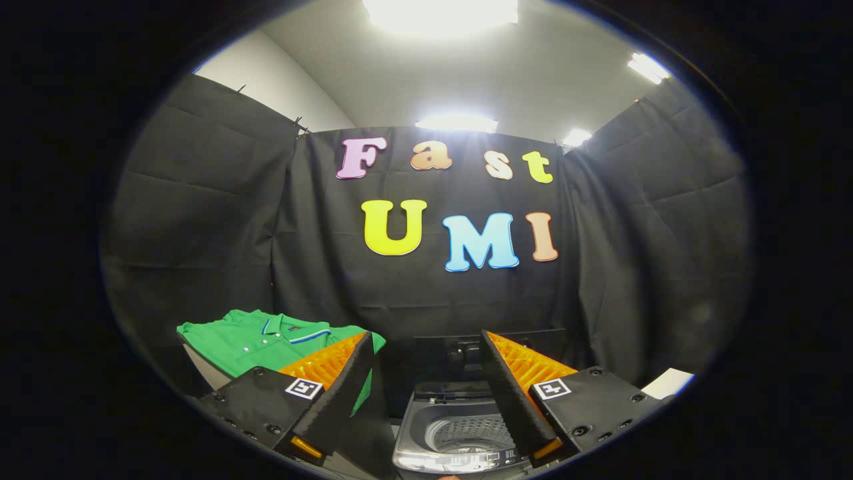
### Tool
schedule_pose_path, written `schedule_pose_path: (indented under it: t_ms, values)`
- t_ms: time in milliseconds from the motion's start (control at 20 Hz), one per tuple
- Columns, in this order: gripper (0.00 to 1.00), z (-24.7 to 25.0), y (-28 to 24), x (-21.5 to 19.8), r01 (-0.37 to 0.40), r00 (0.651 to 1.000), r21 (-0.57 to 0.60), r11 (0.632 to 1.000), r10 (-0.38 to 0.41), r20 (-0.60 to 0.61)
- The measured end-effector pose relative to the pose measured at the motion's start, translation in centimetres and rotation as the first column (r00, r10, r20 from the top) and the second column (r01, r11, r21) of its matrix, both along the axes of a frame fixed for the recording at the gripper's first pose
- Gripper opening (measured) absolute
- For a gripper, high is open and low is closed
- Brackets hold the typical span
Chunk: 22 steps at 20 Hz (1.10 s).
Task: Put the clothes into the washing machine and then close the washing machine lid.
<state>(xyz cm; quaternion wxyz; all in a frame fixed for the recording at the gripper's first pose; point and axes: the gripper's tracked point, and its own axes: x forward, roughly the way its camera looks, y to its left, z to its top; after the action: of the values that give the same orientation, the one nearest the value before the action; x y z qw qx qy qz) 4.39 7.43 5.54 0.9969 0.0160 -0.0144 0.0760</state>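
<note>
A green polo shirt (266, 343) with a dark collar lies folded on a raised surface, just beyond my left finger. Below and between my fingers stands the washing machine (453, 433), its drum visible from above and its dark lid (460, 353) standing up at the back. My gripper (426, 360) is open, its fingers wide apart with nothing between them, and it hovers above the machine's opening. Part of the shirt is hidden behind the left finger.
Black cloth walls close the booth at the back and on both sides. A white sheet or board (668, 382) lies at the right, beyond my right finger. Ceiling lights shine overhead.
</note>
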Motion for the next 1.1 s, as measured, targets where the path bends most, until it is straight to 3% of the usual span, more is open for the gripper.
schedule_pose_path:
  t_ms: [1100]
  values:
    - [0.99,2.4,15.3,3.5,-0.224,0.970,0.024,0.974,0.225,-0.087]
